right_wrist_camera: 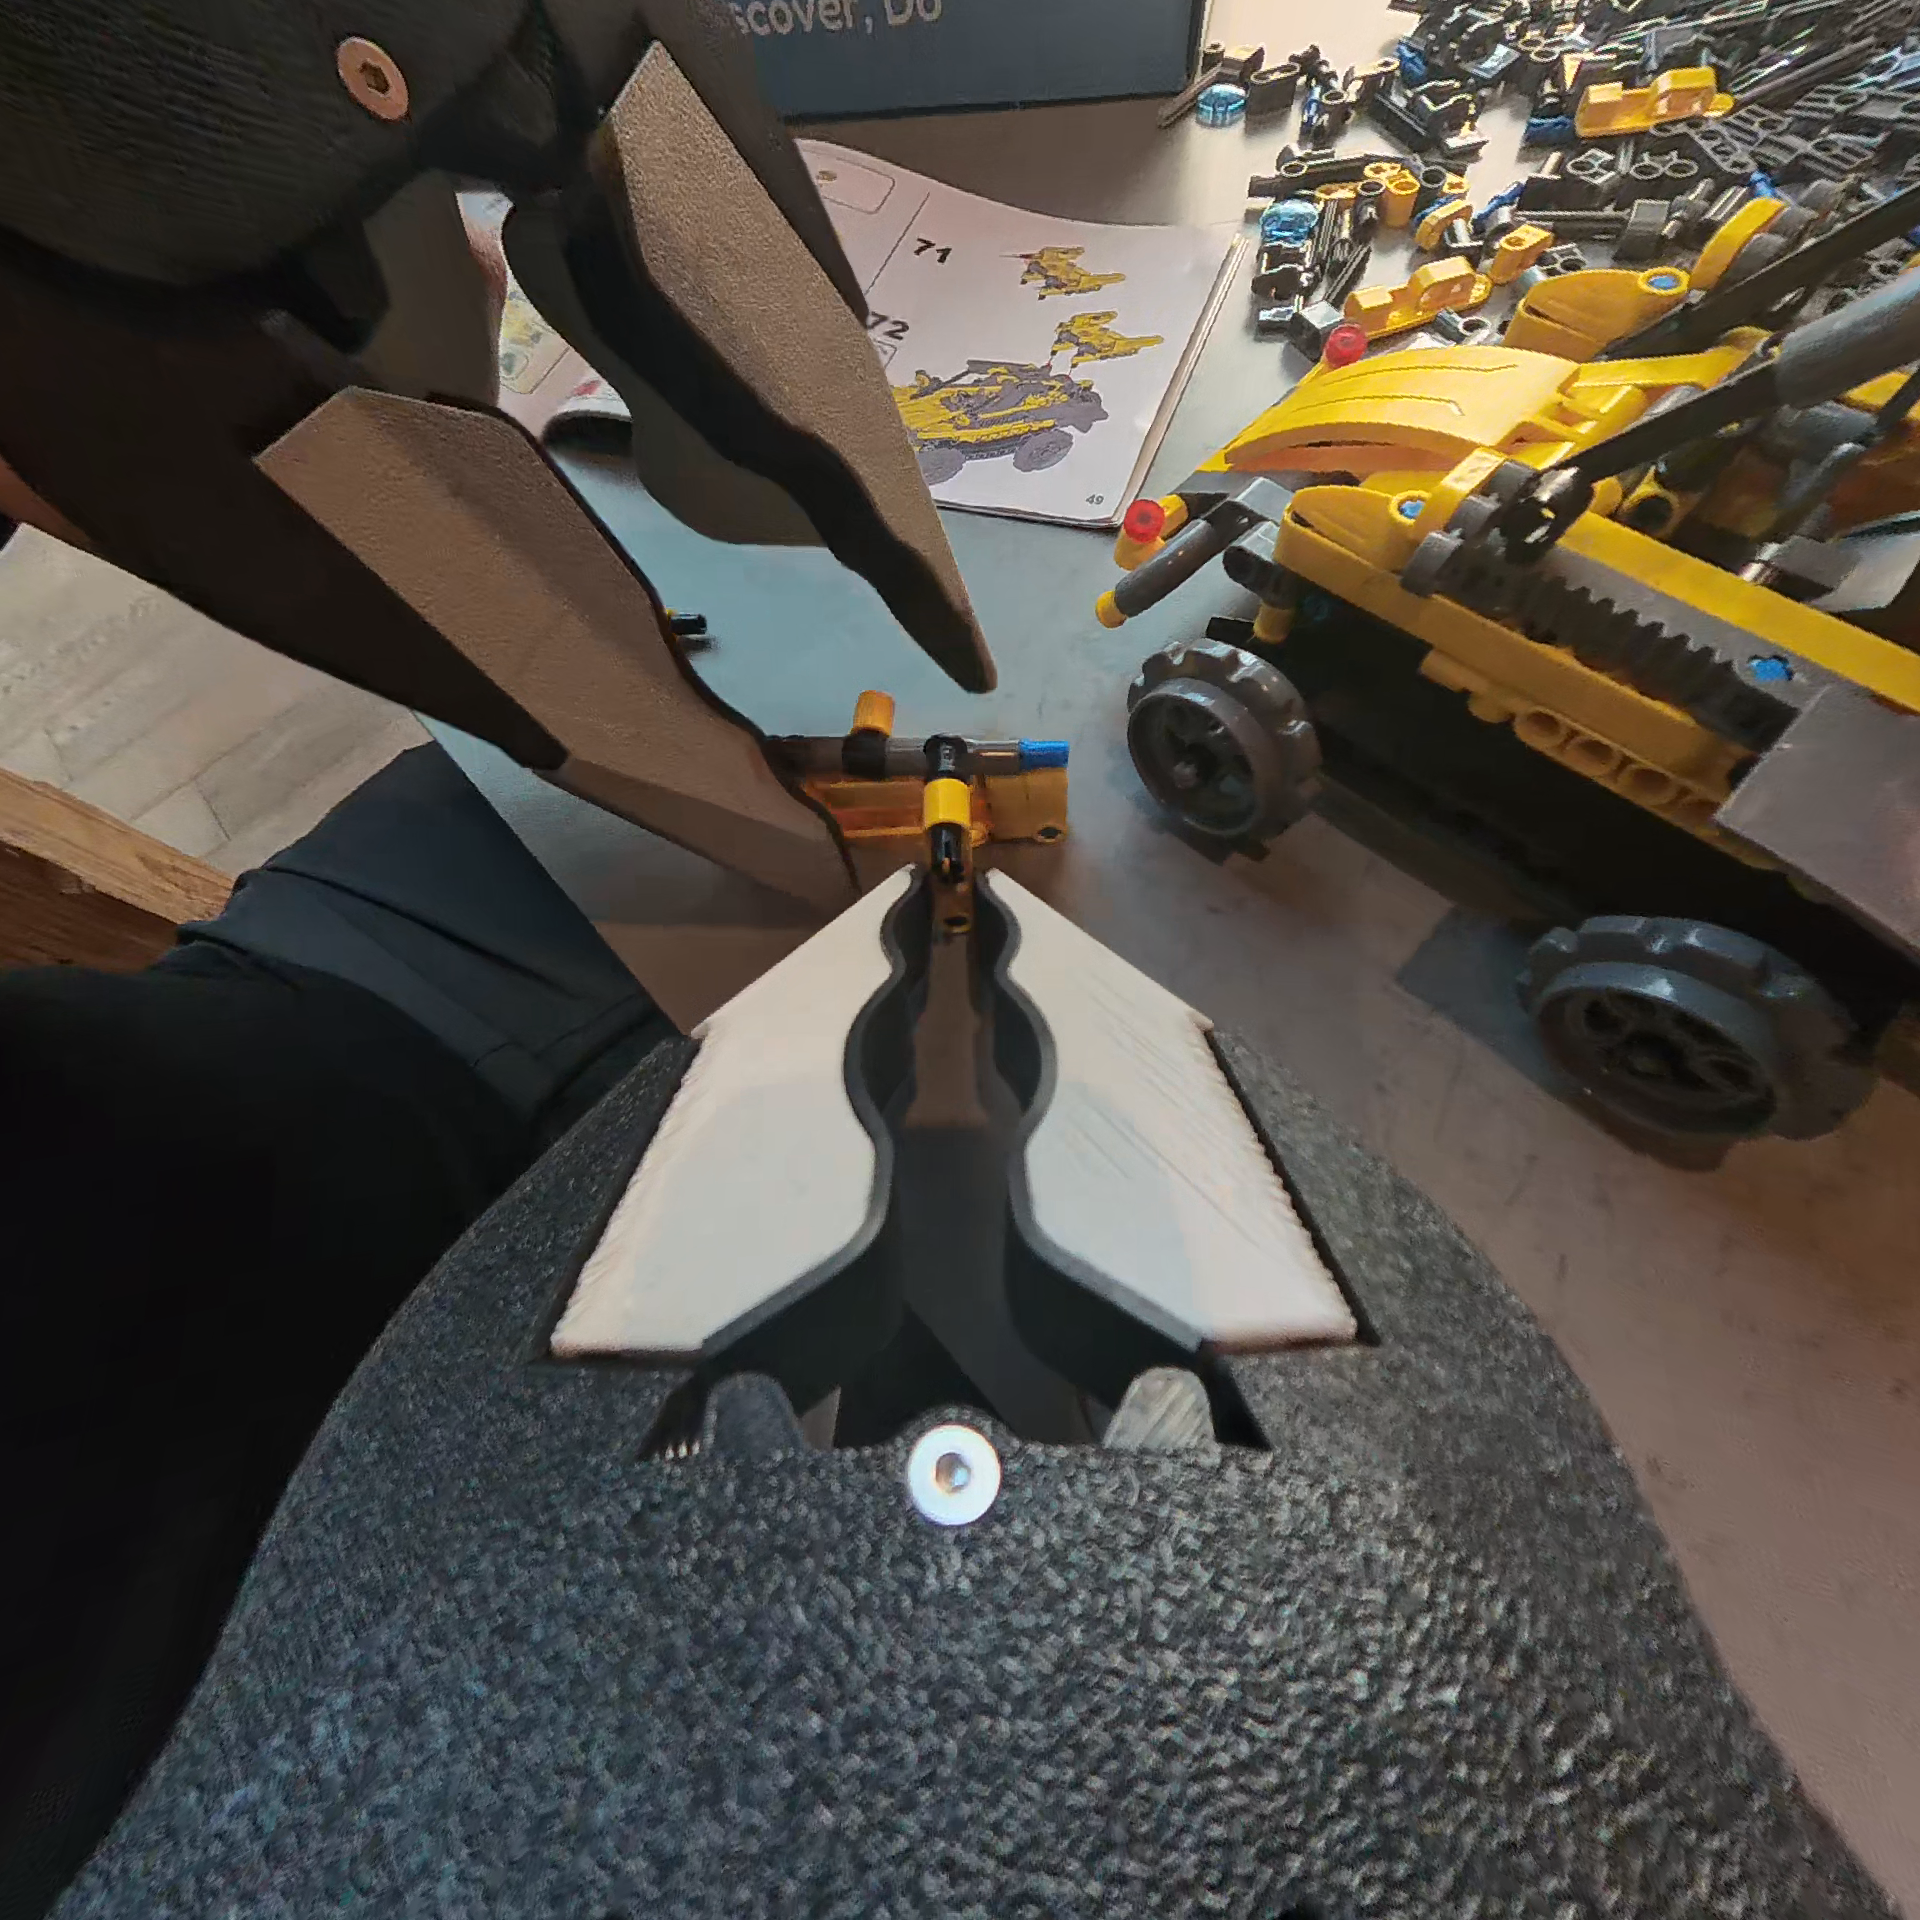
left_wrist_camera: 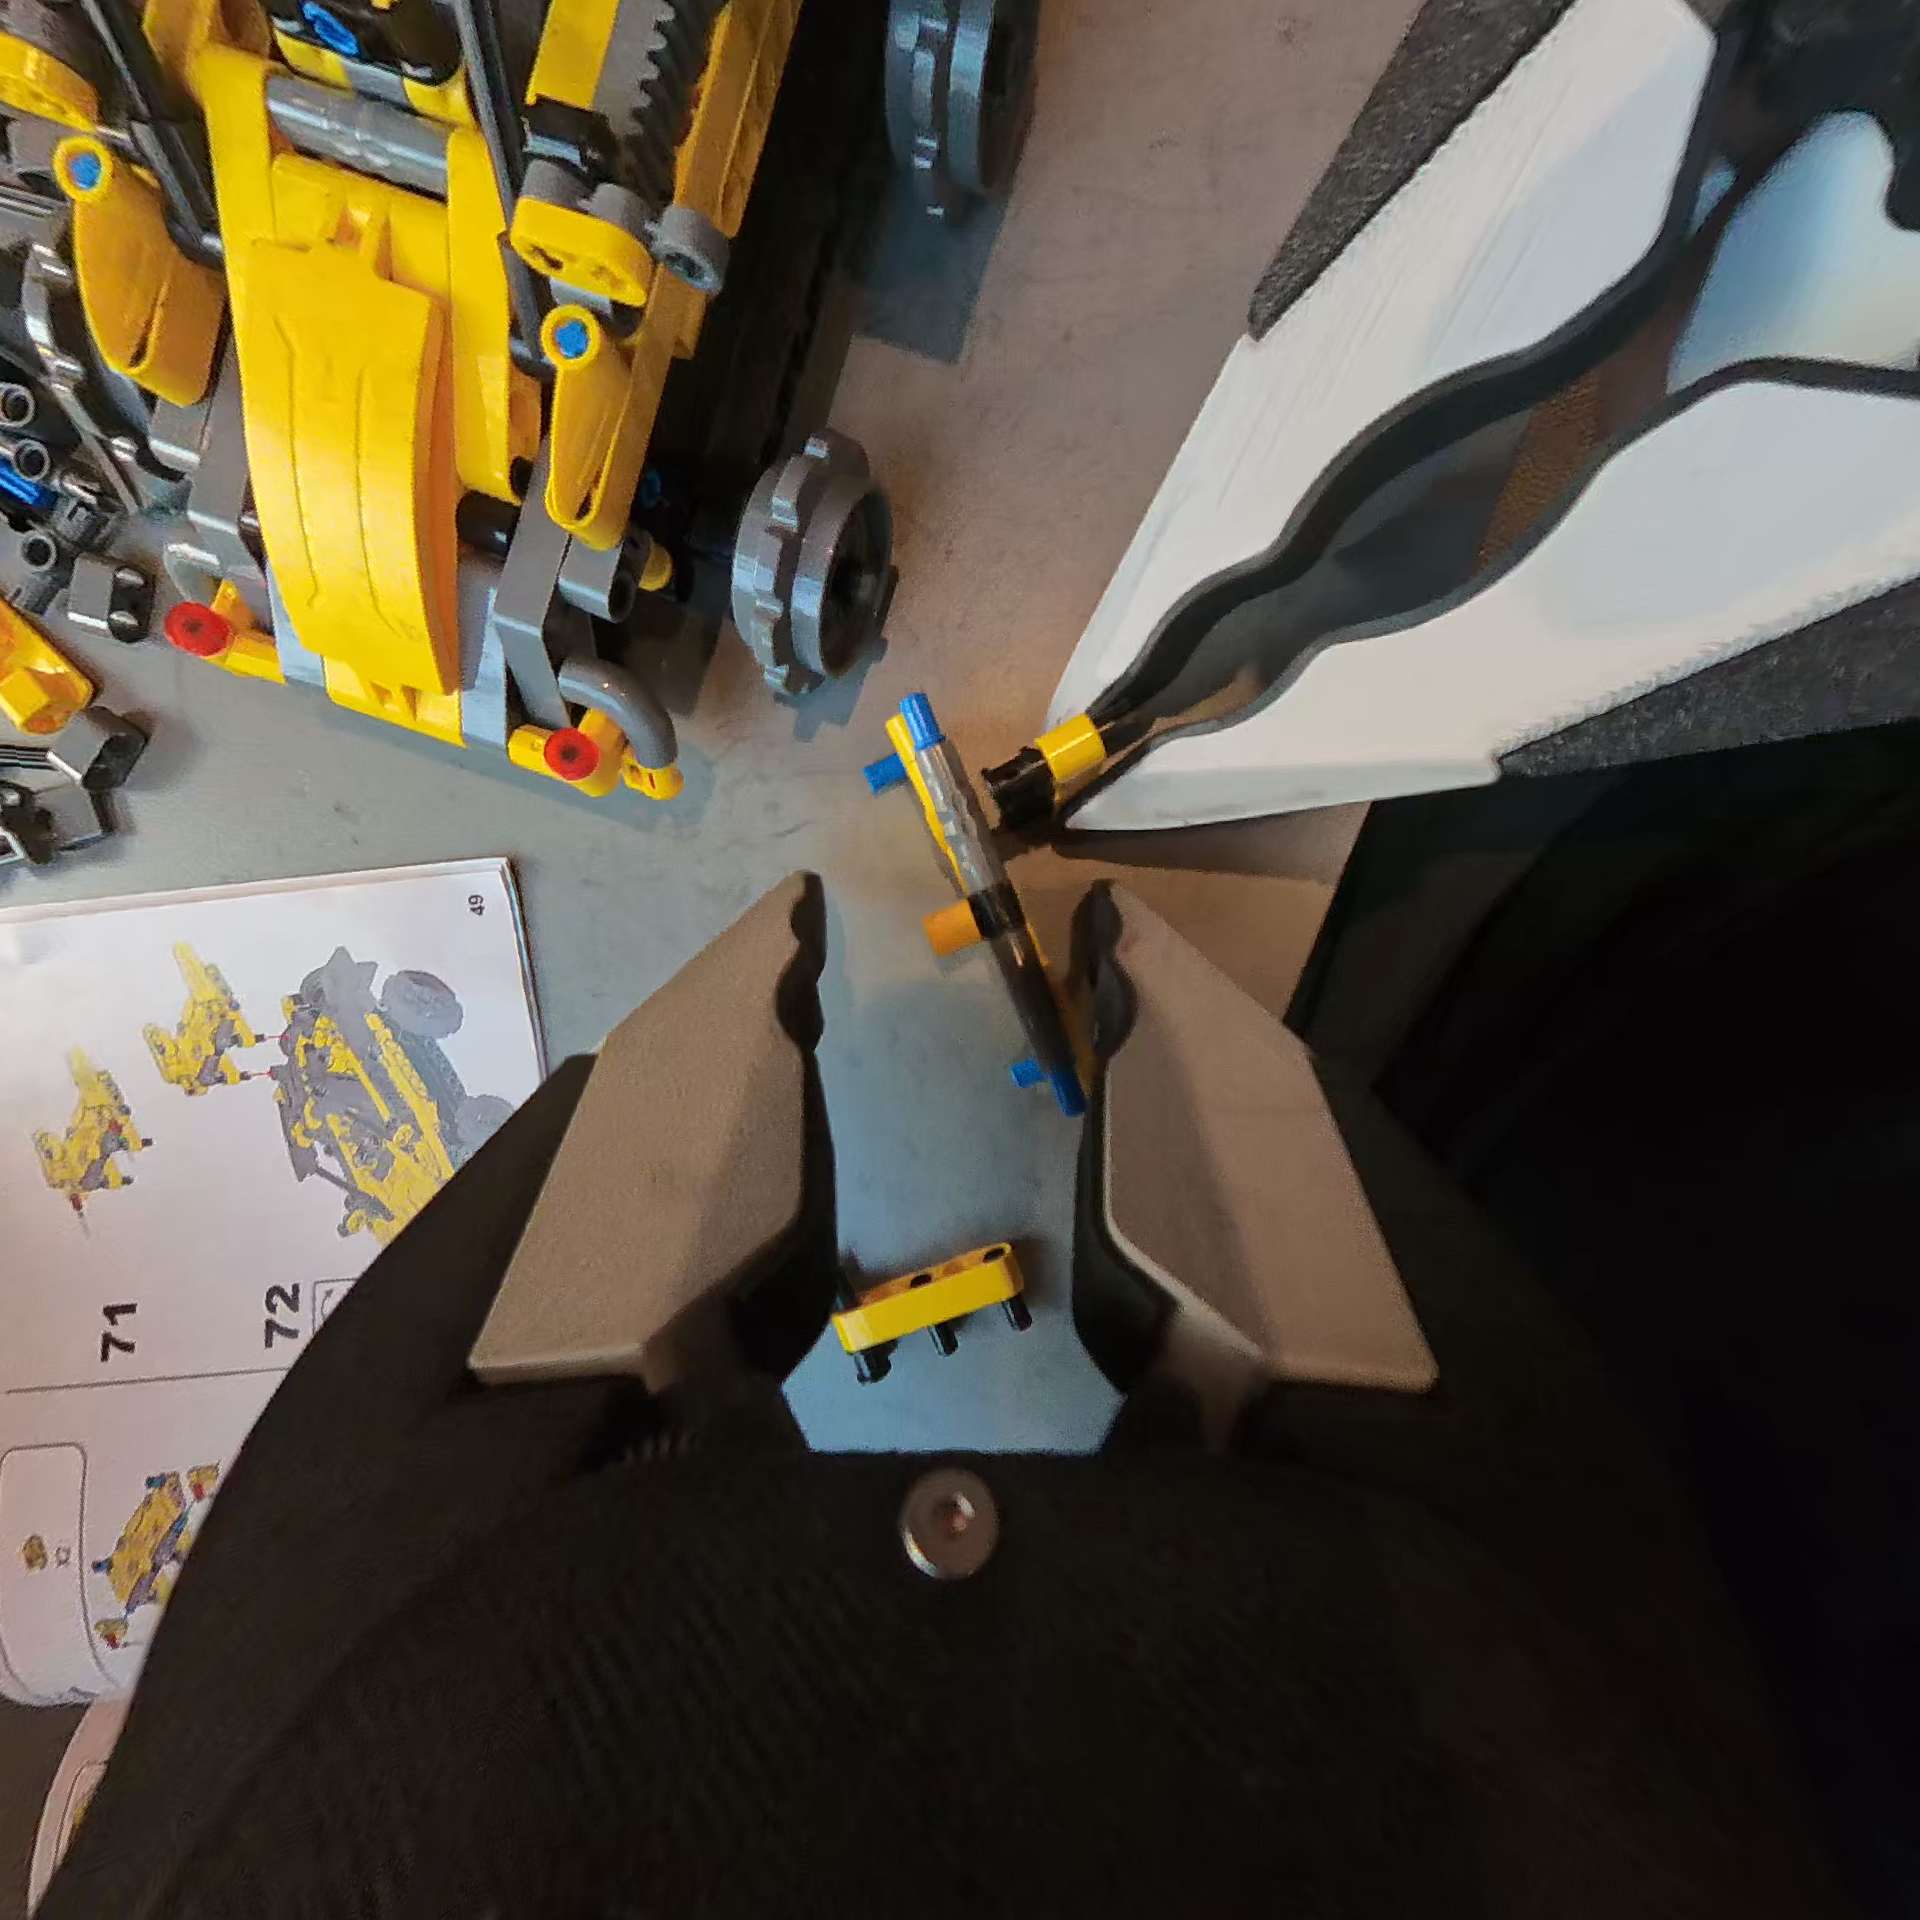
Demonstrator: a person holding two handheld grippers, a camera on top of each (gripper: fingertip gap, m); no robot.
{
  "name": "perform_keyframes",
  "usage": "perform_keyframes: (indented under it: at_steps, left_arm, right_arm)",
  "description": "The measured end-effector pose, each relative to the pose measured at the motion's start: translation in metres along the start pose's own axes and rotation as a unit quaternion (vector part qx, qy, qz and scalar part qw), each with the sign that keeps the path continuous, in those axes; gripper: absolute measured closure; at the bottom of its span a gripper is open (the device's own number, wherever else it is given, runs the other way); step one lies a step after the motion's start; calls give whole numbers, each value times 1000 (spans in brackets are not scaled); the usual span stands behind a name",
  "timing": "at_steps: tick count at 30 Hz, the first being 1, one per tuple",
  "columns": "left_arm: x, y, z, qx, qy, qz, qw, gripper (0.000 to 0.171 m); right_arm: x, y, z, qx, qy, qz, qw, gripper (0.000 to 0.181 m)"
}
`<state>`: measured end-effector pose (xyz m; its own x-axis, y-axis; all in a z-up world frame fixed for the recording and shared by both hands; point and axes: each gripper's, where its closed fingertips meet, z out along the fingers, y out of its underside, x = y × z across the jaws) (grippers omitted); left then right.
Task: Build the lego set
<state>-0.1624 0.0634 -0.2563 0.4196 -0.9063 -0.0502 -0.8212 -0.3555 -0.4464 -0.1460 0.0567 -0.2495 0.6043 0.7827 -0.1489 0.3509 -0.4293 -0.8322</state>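
Right gripper [right_wrist_camera: 943, 883], white-fingered, is closed on a thin black axle carrying a yellow bush [right_wrist_camera: 947, 802], its tips meeting the small sub-assembly [left_wrist_camera: 977, 862] from the side: a grey-and-yellow beam with blue pins [left_wrist_camera: 885, 773] and an orange peg [left_wrist_camera: 951, 928], lying on the grey tabletop [left_wrist_camera: 935, 499]. Left gripper [left_wrist_camera: 951, 940], tan-fingered, has its jaws apart and holds nothing; one finger [left_wrist_camera: 1101, 966] sits beside or touching the near end of the sub-assembly, and I cannot tell which. Between the left fingers, closer to the camera than the sub-assembly, lies a short yellow beam with three black pins [left_wrist_camera: 925, 1304], loose on the table. The yellow wheeled vehicle model [right_wrist_camera: 1507, 582] stands near the sub-assembly, its dark grey wheel [right_wrist_camera: 1221, 748] the closest part; it looks largely built. An open instruction booklet [left_wrist_camera: 260, 1091] lies beyond the left gripper from the sub-assembly, and a scatter of loose black and yellow parts [right_wrist_camera: 1538, 156] lies past the vehicle. Judged from the layout: the vehicle body is assembled, the sub-assembly is not yet joined to it, and many parts remain unused.
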Motion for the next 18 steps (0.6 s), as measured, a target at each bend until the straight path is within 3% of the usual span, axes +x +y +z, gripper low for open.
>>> perform_keyframes:
  at_steps: [5,18]
  left_arm:
    - [6,0,4,-11,14,4,1000,153]
    - [8,0,5,9,24,-23,999,153]
  right_arm:
    - [1,0,0,-3,4,2,1000,174]
    - [1,-2,4,2,18,-19,1000,174]
